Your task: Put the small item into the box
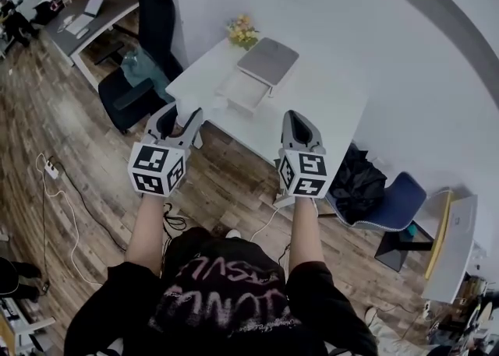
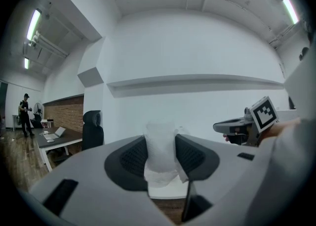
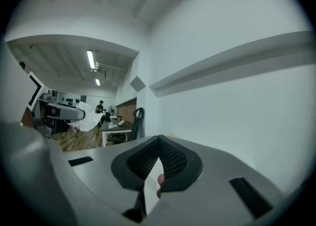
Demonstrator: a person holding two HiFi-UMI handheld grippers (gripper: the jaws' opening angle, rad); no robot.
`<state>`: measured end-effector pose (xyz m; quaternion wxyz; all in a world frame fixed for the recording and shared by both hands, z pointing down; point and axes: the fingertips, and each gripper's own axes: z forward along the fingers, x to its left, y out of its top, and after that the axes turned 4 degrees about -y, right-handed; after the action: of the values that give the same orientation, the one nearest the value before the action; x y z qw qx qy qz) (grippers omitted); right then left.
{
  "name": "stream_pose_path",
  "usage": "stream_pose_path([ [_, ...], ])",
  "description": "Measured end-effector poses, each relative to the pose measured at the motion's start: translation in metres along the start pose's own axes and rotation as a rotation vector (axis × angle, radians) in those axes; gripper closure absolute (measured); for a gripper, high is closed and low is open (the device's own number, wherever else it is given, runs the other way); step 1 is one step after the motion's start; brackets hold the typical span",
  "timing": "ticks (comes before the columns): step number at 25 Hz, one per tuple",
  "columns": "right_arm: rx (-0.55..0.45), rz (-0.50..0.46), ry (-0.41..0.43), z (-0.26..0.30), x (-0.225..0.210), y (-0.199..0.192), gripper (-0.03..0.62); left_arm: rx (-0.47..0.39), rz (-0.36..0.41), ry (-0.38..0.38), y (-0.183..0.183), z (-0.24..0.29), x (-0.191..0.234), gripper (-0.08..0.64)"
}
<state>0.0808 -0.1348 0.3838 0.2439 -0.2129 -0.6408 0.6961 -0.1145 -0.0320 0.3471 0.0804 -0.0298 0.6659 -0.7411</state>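
In the left gripper view my left gripper (image 2: 161, 158) is shut on a small item in white bubble wrap (image 2: 160, 148), which stands up between the pads. In the head view the left gripper (image 1: 181, 119) hangs over the wood floor just short of the white table (image 1: 327, 105). An open white box (image 1: 243, 91) lies on that table with its grey lid (image 1: 268, 60) behind it. My right gripper (image 1: 300, 125) is beside the left one, at the table's near edge. Its pads meet at the tips (image 3: 158, 143) with nothing held.
Yellow flowers (image 1: 242, 32) stand at the table's far corner. A black office chair (image 1: 156, 4) and a dark chair (image 1: 129, 97) are left of the table; a black bag (image 1: 357, 183) and a blue chair (image 1: 394, 202) are on the right. Cables (image 1: 62, 191) trail on the floor.
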Motion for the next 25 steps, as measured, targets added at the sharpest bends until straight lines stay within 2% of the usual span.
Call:
stream_pose_path([
  [11, 0.033, -0.015, -0.021, 0.073, -0.01, -0.008, 0.583, 0.007, -0.036, -0.023, -0.011, 0.065, 0.051, 0.39],
  [18, 0.053, -0.022, -0.084, 0.141, -0.016, -0.008, 0.581, 0.025, -0.048, -0.098, -0.019, 0.131, 0.098, 0.39],
  [25, 0.069, -0.014, -0.172, 0.201, -0.016, -0.003, 0.581, 0.05, -0.044, -0.218, -0.022, 0.191, 0.14, 0.39],
])
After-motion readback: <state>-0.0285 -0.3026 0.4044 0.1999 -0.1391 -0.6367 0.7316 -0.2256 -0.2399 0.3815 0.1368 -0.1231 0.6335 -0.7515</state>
